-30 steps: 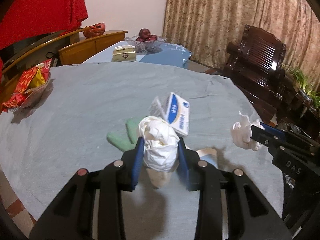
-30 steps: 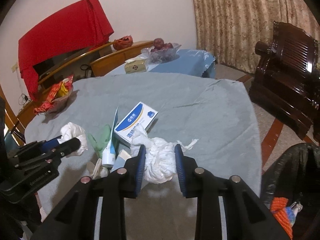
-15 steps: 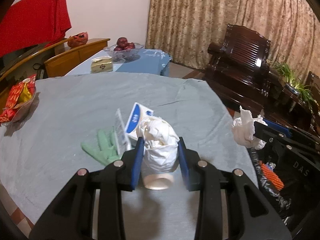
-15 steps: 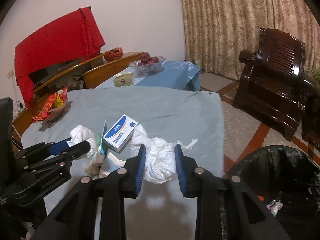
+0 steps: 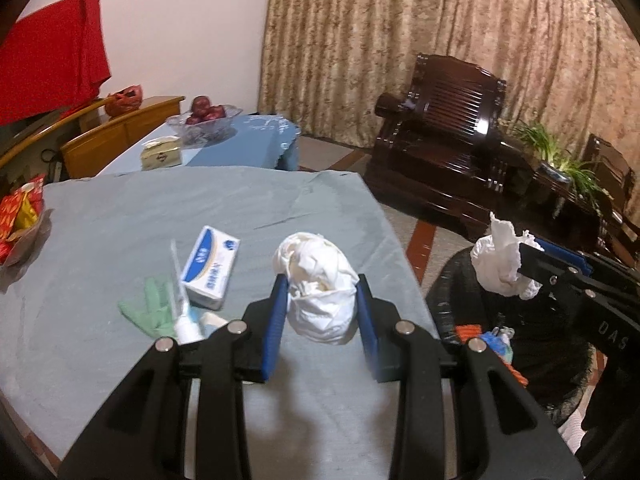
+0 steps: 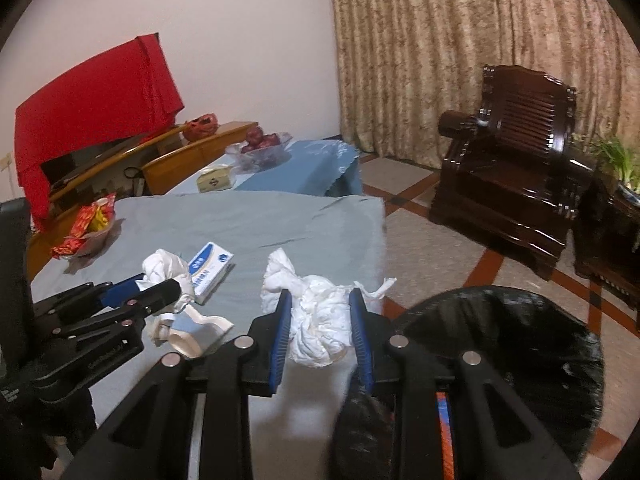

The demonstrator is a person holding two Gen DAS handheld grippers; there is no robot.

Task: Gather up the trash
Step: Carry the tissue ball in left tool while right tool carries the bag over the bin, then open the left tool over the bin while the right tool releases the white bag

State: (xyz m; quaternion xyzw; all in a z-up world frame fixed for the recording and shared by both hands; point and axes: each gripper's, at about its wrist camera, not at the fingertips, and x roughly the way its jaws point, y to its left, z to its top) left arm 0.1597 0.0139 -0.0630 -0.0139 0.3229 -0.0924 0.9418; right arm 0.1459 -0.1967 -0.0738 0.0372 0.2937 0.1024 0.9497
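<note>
Two crumpled tissue wads are pinched, one in each gripper: the left gripper point(image 5: 322, 310) clamps its wad point(image 5: 316, 288) at centre frame, and the right gripper point(image 6: 320, 322) clamps another point(image 6: 316, 324), carried toward the black-lined bin point(image 6: 520, 340) at lower right. Past the table edge point(image 6: 380, 248) lies open floor, while a blue box point(image 5: 210, 268) and green glove point(image 5: 150, 312) wait at left.

There were two tissue wads point(image 5: 320, 288) point(image 5: 500, 256), one blue-and-white box point(image 5: 212, 268), one green glove point(image 5: 150, 308), one white tube point(image 5: 182, 312), one black bin bag point(image 6: 520, 344), one snack basket point(image 6: 86, 232), and one fruit bowl point(image 5: 204, 118).
</note>
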